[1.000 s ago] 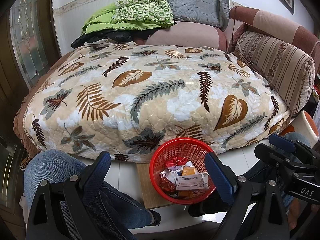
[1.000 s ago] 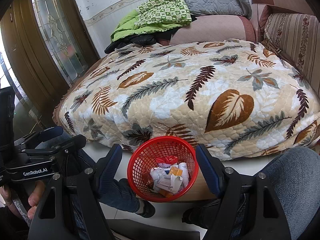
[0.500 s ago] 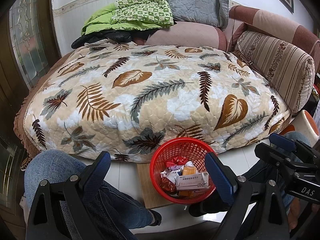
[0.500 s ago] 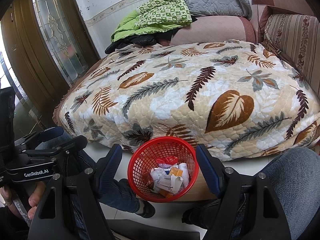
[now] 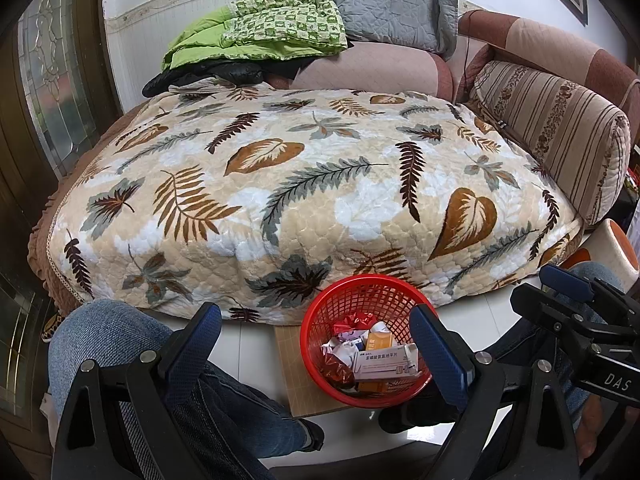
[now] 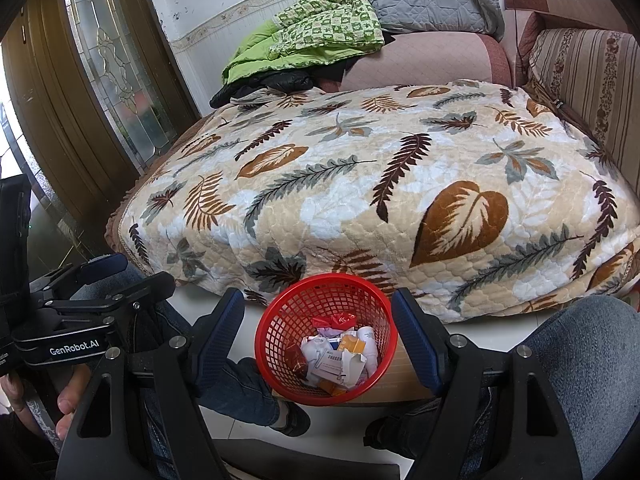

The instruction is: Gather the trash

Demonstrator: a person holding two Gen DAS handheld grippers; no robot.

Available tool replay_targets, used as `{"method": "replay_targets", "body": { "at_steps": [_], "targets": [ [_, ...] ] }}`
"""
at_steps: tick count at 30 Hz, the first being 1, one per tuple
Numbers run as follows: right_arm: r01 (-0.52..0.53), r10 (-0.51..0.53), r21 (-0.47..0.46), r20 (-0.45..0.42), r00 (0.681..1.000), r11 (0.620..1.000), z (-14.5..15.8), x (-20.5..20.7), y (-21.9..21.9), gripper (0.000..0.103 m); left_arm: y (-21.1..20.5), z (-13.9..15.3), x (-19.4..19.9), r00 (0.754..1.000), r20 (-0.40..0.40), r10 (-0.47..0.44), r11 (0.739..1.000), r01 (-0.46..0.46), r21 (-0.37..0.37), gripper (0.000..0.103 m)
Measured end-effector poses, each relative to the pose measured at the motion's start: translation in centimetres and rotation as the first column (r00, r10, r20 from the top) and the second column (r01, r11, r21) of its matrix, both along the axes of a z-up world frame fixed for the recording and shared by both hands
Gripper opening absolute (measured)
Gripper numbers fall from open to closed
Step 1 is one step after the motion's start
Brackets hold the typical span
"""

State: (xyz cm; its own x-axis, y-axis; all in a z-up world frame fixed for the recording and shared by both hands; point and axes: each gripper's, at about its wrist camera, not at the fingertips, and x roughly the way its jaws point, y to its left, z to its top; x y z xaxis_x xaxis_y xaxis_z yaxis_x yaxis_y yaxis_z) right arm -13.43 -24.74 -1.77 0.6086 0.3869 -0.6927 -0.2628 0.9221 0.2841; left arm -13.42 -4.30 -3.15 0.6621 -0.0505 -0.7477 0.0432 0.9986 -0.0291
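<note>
A red mesh basket [image 5: 362, 304] [image 6: 288, 316] stands on the floor against the front of a leaf-patterned quilt. Inside it lies trash [image 5: 374, 354] [image 6: 340, 356]: crumpled wrappers, a white medicine box, an orange carton and red foil. My left gripper [image 5: 316, 328] is open above a knee, nothing between its blue pads, with the basket just right of its middle. My right gripper [image 6: 318, 322] is also open and empty, framing the basket from above. Each gripper shows at the edge of the other's view.
The quilt [image 5: 304, 184] covers a broad bed-like seat. Folded green and grey bedding [image 5: 280, 28] lies at the back, a striped bolster [image 5: 560, 128] on the right. A person's jeans-clad knees [image 5: 104, 332] [image 6: 588, 352] flank the basket, which rests on a cardboard sheet [image 5: 296, 376]. A glazed wooden door [image 6: 100, 80] stands left.
</note>
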Motion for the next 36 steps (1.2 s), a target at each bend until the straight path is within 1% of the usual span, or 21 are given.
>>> {"method": "replay_targets", "body": {
  "at_steps": [26,36],
  "targets": [
    [0.001,-0.001,-0.001,0.000,1.000,1.000,0.0,0.1,0.1,0.075,0.2,-0.4,0.1,1.000,-0.004,0.000,1.000,0.000,0.000,0.097],
    [-0.003,0.003,0.001,-0.007,1.000,1.000,-0.2,0.4,0.2,0.075,0.7,-1.0,0.7,1.000,-0.022,0.002,1.000,-0.002,0.000,0.097]
  ]
}}
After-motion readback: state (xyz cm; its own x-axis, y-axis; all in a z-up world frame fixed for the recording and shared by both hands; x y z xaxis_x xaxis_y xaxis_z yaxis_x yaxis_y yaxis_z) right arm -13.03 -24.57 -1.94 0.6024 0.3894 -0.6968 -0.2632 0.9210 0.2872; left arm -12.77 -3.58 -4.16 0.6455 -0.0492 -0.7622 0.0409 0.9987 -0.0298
